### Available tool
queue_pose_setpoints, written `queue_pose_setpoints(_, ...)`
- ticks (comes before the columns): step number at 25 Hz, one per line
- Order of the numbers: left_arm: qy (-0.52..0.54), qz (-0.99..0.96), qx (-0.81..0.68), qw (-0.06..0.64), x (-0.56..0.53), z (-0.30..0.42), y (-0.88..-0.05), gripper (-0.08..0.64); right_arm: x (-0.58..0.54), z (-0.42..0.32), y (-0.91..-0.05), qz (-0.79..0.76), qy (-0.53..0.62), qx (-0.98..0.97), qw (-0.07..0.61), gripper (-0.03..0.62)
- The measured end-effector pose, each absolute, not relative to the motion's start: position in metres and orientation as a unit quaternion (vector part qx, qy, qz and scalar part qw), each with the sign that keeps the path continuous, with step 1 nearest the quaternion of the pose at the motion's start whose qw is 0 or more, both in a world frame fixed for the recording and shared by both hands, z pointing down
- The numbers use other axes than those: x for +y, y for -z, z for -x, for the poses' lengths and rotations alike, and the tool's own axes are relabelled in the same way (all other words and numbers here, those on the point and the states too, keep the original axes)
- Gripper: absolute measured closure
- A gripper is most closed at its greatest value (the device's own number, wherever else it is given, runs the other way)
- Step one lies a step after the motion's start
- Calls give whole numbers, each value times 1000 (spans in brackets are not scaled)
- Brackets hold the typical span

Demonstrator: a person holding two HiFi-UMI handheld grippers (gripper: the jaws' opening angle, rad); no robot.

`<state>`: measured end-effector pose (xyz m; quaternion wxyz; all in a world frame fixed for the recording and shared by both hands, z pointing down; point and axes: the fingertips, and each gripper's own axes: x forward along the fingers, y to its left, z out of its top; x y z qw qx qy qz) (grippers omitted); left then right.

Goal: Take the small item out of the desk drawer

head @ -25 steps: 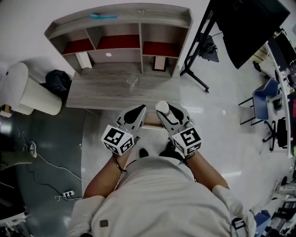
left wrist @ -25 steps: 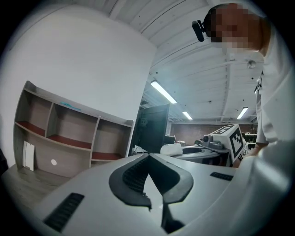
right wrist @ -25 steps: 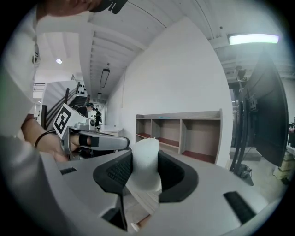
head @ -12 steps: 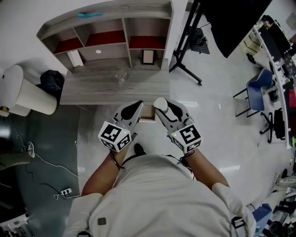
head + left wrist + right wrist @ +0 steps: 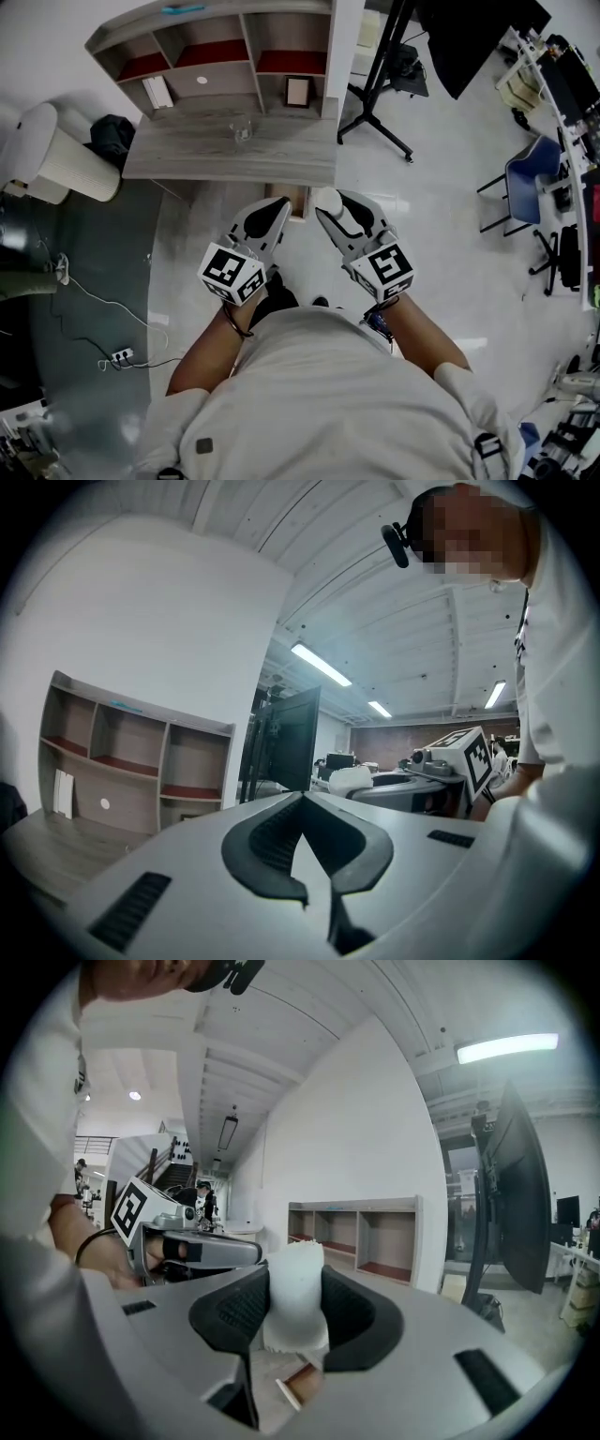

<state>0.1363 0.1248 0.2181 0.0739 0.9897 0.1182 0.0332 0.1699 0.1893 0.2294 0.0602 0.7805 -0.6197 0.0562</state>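
Head view, big to small:
1. Grey table [image 5: 225, 155] with shelves [image 5: 220, 52] at its back sits ahead of the person. Both grippers are off its front edge, over the floor.
2. Open drawer [image 5: 296, 199] sticks out under the table's front edge; can't see inside it.
3. Idle left gripper [image 5: 279, 208]: jaws closed together, nothing between them.
4. Loaded right gripper [image 5: 330, 202]: jaws partly apart, clamped on the small white item [image 5: 295, 1302], which is out of the drawer and clear of the table.
5. That item looks light, soft and slightly crumpled. My read: it squashes easily and has low slip. Grip mid-body with a modest squeeze; its end sticks out past the jaw tips.
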Motion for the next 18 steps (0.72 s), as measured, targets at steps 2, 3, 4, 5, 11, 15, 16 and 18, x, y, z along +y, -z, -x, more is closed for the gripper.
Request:
queue_pose_setpoints(2,-36,-990,111,73,137,-126,-219,545,202,-163,-232,-776,-55,-625,60,423)
queue_pose_setpoints(3,-39,-991,108,70,143,-120,-221,546,208,-159,-233,-775,-55,-627,59,423)
queue_pose_setpoints(4,-43,-991,107,64,149,-114,-223,545,213,-155,-235,-774,-55,-629,58,423)
queue_pose_setpoints(5,-46,-991,107,58,153,-108,-226,545,218,-151,-237,-773,-56,-629,56,423)
queue_pose_setpoints(11,-58,-990,118,54,164,-87,-233,545,237,-129,-246,-779,-65,-622,52,423)
queue_pose_setpoints(15,-52,-988,134,50,167,-73,-229,545,243,-111,-242,-787,-62,-612,56,423)
queue_pose_setpoints(16,-51,-988,138,51,165,-68,-228,545,242,-106,-241,-789,-62,-609,55,423)
queue_pose_setpoints(18,-48,-987,144,54,161,-55,-225,545,240,-94,-239,-793,-61,-604,53,423)
